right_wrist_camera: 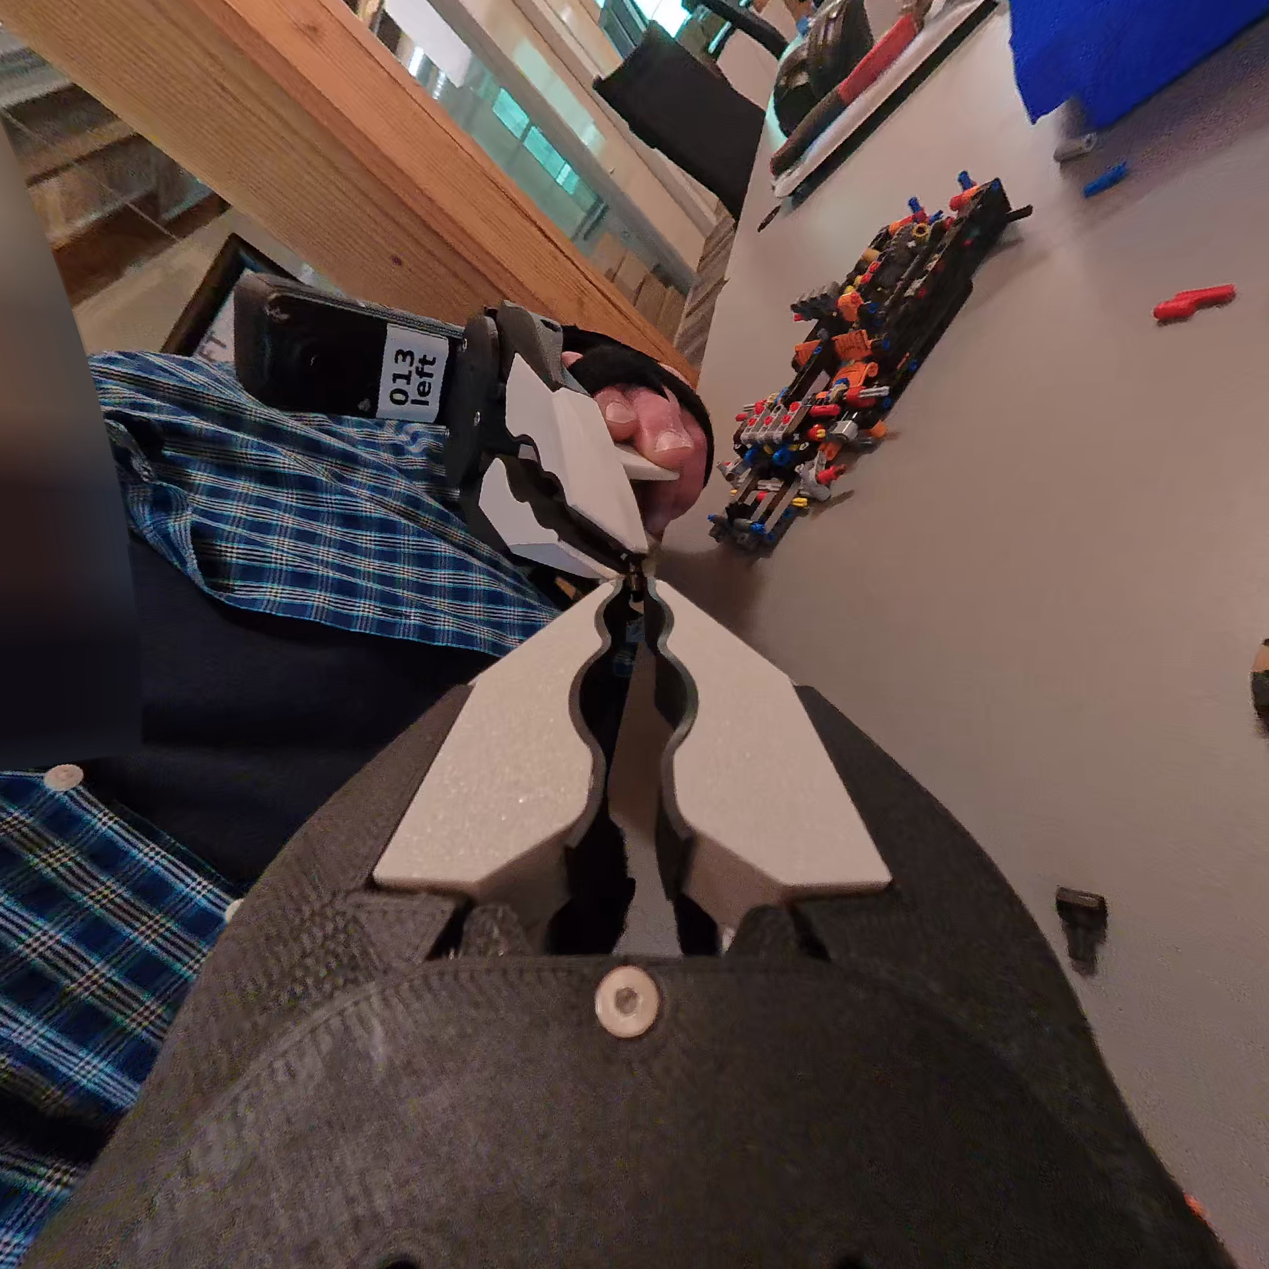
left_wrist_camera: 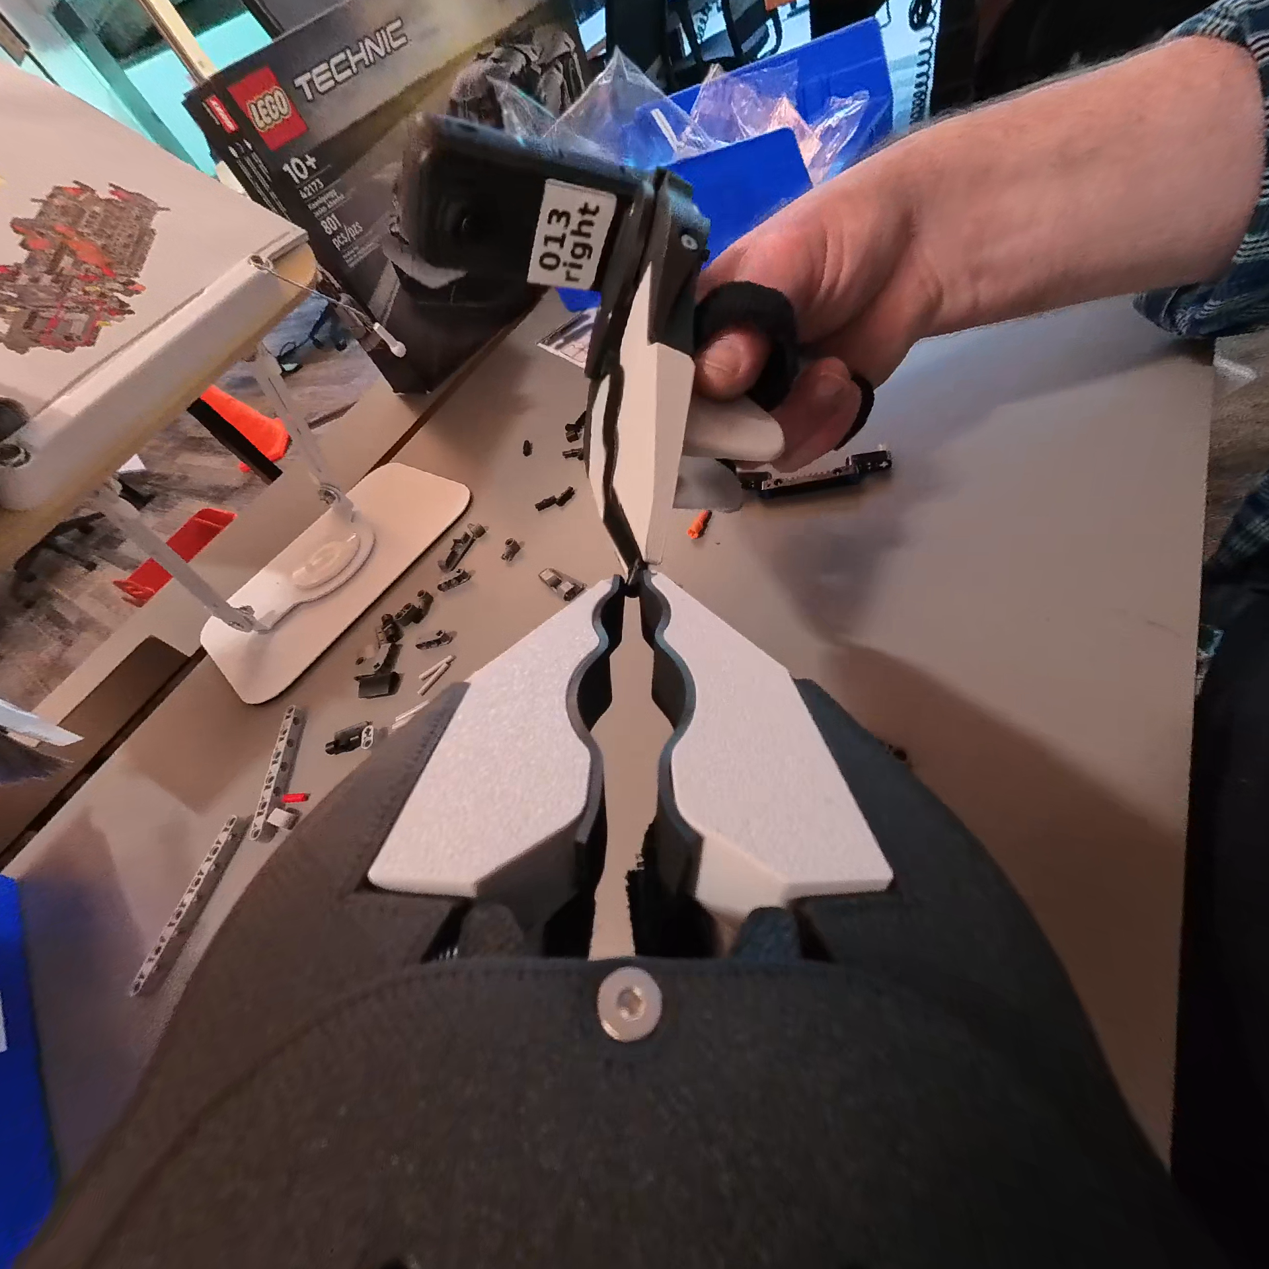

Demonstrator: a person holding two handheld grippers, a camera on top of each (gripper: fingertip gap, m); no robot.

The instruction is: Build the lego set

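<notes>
We see the grey table (left_wrist_camera: 996,618) filling most of both views. In the left wrist view a dark set box (left_wrist_camera: 357,178) stands at eleven o'clock, and a white stand (left_wrist_camera: 329,563) carries an open instruction booklet (left_wrist_camera: 103,261) at ten o'clock. A blue bin (left_wrist_camera: 769,144) with clear plastic bags sits at twelve o'clock.

In the right wrist view the part-built model (right_wrist_camera: 865,371), a long black frame studded with orange, red and blue pieces, lies on the table at one o'clock, well apart from both tools.

The left gripper (left_wrist_camera: 630,584) reaches forward along the middle of its own view, and the right gripper (left_wrist_camera: 642,559), held in the person's hand (left_wrist_camera: 893,288) at one o'clock, comes down to meet it tip to tip. The same meeting shows in the right wrist view, where the right gripper (right_wrist_camera: 628,584) faces the left gripper (right_wrist_camera: 635,553) at eleven o'clock.

Each gripper's jaws are drawn nearly together at the tips, pinching a small dark piece (left_wrist_camera: 635,573) where the two tools meet; whether it is one piece or two we cannot tell.

Loose pieces lie scattered at nine o'clock in the left wrist view: a long grey beam (left_wrist_camera: 278,769), small black connectors (left_wrist_camera: 405,611), and a small orange pin (left_wrist_camera: 697,525) just beside the right gripper. A red piece (right_wrist_camera: 1191,302) lies at two o'clock in the right wrist view.
</notes>
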